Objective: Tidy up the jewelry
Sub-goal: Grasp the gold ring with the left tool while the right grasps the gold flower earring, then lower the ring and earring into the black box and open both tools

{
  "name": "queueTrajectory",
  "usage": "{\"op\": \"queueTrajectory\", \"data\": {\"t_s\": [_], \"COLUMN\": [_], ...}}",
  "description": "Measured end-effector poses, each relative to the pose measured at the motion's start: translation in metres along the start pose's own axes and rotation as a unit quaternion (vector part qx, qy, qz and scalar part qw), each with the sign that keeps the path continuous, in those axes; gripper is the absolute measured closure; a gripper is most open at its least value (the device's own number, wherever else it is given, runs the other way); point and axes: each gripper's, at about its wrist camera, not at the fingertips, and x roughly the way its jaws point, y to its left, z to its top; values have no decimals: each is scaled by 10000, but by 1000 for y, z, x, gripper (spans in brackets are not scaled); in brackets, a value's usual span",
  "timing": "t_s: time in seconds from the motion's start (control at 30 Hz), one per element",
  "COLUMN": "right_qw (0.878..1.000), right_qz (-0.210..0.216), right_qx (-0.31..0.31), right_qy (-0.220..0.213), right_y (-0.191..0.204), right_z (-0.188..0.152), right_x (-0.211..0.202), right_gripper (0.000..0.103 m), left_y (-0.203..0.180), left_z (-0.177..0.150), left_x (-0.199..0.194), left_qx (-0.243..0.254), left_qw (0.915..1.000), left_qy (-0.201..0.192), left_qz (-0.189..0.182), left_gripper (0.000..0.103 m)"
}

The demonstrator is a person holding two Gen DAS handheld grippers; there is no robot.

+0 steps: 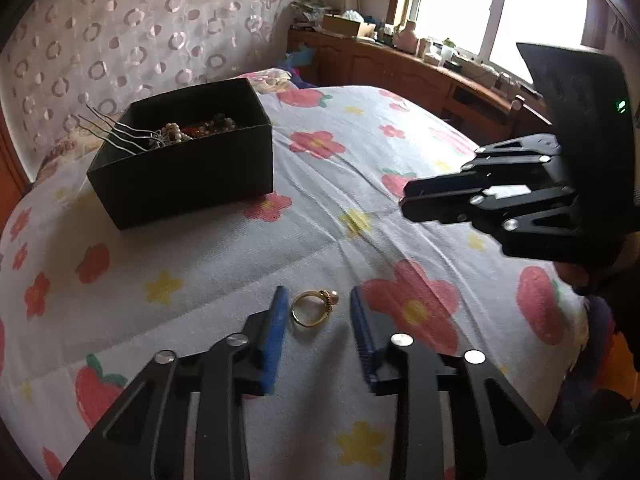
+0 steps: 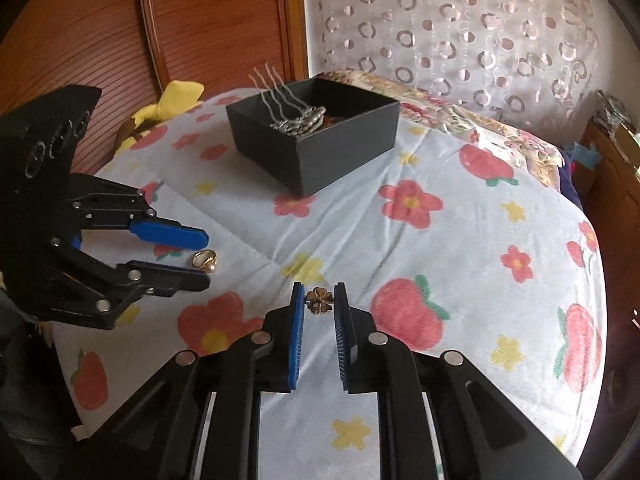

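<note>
A gold ring with a pearl (image 1: 315, 307) lies on the flowered bedspread between the open fingers of my left gripper (image 1: 318, 300); it also shows in the right wrist view (image 2: 206, 261). A small flower-shaped brooch (image 2: 319, 300) sits between the blue pads of my right gripper (image 2: 319, 296); the pads stand just beside it with small gaps. A black box (image 1: 188, 160) holds pearls, beads and a silver hair comb (image 1: 116, 132); it is also in the right wrist view (image 2: 316, 140). In the left wrist view the right gripper (image 1: 404, 202) hovers at right.
The bedspread (image 1: 280, 248) covers a rounded surface that drops off at the edges. A patterned curtain (image 2: 460, 32) hangs behind, a wooden door (image 2: 180, 20) stands at left, and a cluttered wooden sideboard (image 1: 400, 64) runs under the window.
</note>
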Motion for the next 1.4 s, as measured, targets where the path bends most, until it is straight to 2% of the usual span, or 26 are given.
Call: {"op": "queueTrajectory", "data": {"t_s": [0.13, 0.23, 0.4, 0.57, 0.7, 0.87, 1.03, 1.07, 1.13, 1.2, 1.23, 1.3, 1.37, 1.4], "right_qw": [9999, 9998, 9994, 9978, 9958, 9946, 9938, 9938, 9942, 9941, 9939, 9933, 9927, 9919], "right_qz": [55, 77, 79, 74, 126, 338, 414, 389, 334, 328, 293, 243, 139, 4], "right_qx": [-18, -43, -115, -176, -93, 210, 296, 290, 280, 310, 341, 387, 469, 531], "right_qy": [-109, -167, -311, -641, -899, -959, -986, -998, -986, -985, -1003, -1061, -1107, -1151], "right_y": [1, 1, 2, -2, -10, -24, -24, -23, -23, -22, -23, -23, -21, -19], "right_z": [4, 7, 21, 54, 83, 110, 126, 128, 130, 131, 130, 127, 121, 115], "right_x": [-5, -6, -8, -8, 1, 25, 41, 43, 44, 44, 43, 36, 27, 19], "right_gripper": [87, 87, 86, 86, 86, 86, 85, 84, 77, 70, 63, 63, 63, 63], "left_y": [-4, -4, 6, 30, 59, 83, 91, 91, 92, 92, 92, 90, 87, 85], "left_z": [-1, 0, 11, 43, 72, 91, 92, 92, 90, 88, 88, 83, 76, 72], "left_x": [-1, -5, -23, -39, -36, -24, -20, -20, -23, -27, -28, -35, -44, -49], "left_qx": [152, 76, -33, -179, -362, -551, -636, -654, -711, -721, -727, -776, -840, -867], "left_qw": [9999, 9998, 9993, 9966, 9926, 9903, 9890, 9889, 9878, 9870, 9866, 9851, 9834, 9822], "left_qy": [-6, -64, -342, -780, -1039, -1080, -1084, -1084, -1126, -1165, -1173, -1193, -1246, -1282], "left_qz": [-81, -145, -126, 180, 508, 678, 774, 782, 805, 844, 868, 970, 1019, 1066], "left_gripper": [82, 82, 82, 82, 82, 82, 81, 79, 60, 53, 49, 44, 35, 28]}}
